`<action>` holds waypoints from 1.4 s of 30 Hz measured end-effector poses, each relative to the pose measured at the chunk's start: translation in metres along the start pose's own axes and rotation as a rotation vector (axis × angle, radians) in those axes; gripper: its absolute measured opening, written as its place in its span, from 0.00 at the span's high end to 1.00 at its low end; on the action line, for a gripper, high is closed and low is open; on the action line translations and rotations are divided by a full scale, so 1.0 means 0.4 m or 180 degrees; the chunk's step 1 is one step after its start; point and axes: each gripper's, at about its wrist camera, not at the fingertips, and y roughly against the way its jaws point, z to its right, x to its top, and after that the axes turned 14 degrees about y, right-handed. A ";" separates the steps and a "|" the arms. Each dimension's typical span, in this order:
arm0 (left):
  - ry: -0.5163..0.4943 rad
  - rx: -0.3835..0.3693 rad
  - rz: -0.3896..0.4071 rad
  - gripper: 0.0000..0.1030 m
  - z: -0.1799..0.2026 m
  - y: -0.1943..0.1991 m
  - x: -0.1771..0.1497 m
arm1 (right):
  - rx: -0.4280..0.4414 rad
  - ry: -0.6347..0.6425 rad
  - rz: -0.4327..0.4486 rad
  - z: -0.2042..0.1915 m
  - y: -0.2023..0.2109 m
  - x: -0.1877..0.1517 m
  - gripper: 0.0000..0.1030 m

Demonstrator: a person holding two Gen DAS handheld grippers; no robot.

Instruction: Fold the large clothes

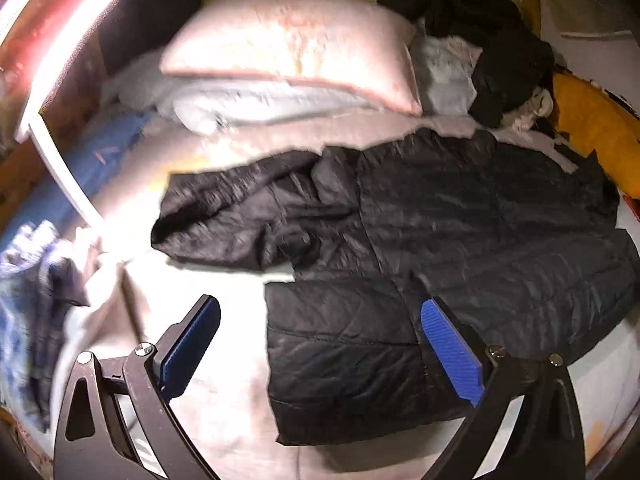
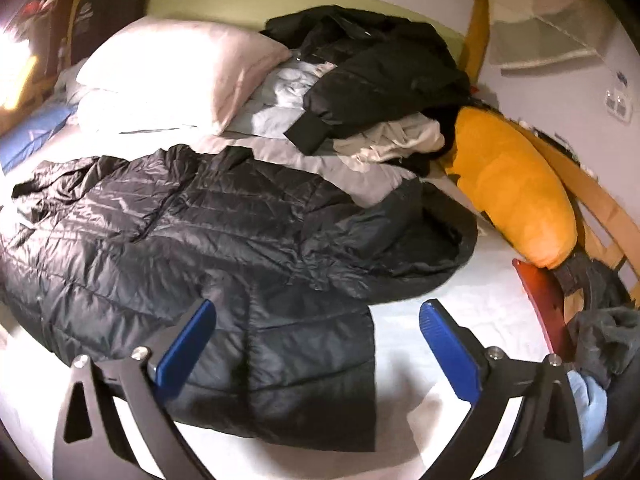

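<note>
Loosely spread black quilted jacket (image 1: 460,232)

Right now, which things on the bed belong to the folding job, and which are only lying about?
For the job:
- black quilted jacket, spread flat
- left gripper, open
- right gripper, open

Lying about:
- pink pillow
- orange cushion
- heap of dark clothes
- plaid cloth

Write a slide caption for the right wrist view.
Open right gripper hovers over a black quilted puffer jacket spread on the white bed.
</note>
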 end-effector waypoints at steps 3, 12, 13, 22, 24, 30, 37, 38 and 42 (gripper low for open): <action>0.0124 -0.0095 -0.0376 0.03 -0.023 -0.052 -0.010 | 0.0180 -0.0128 -0.0240 0.043 -0.051 -0.017 0.01; 0.0918 -0.0823 -0.1140 0.62 -0.095 -0.139 -0.031 | 0.1208 -0.0563 -0.0595 0.097 -0.167 -0.077 0.03; 0.0831 -0.0786 -0.1077 0.76 -0.085 -0.139 -0.028 | 0.1212 -0.0552 -0.0591 0.093 -0.170 -0.076 0.09; 0.0492 -0.0688 -0.0478 0.93 -0.026 -0.097 0.039 | 0.0842 -0.0492 -0.0314 0.076 -0.104 -0.055 0.95; 0.0444 -0.0598 -0.0486 0.93 -0.010 -0.112 0.044 | 0.0856 -0.0569 -0.0364 0.087 -0.111 -0.056 0.95; 0.0215 -0.0017 -0.0522 0.70 0.024 -0.159 0.020 | 0.0727 -0.0480 -0.0596 0.073 -0.160 -0.075 0.91; 0.0475 -0.0200 -0.0340 0.19 -0.033 -0.074 0.010 | 0.0652 -0.0632 -0.0401 0.128 -0.118 -0.083 0.28; 0.0508 -0.0215 -0.0368 0.18 -0.043 -0.076 0.009 | 0.0695 -0.0709 -0.0399 0.139 -0.117 -0.090 0.17; 0.0710 -0.0261 -0.0598 0.16 -0.084 -0.114 -0.005 | 0.0805 -0.0873 -0.0472 0.160 -0.130 -0.115 0.12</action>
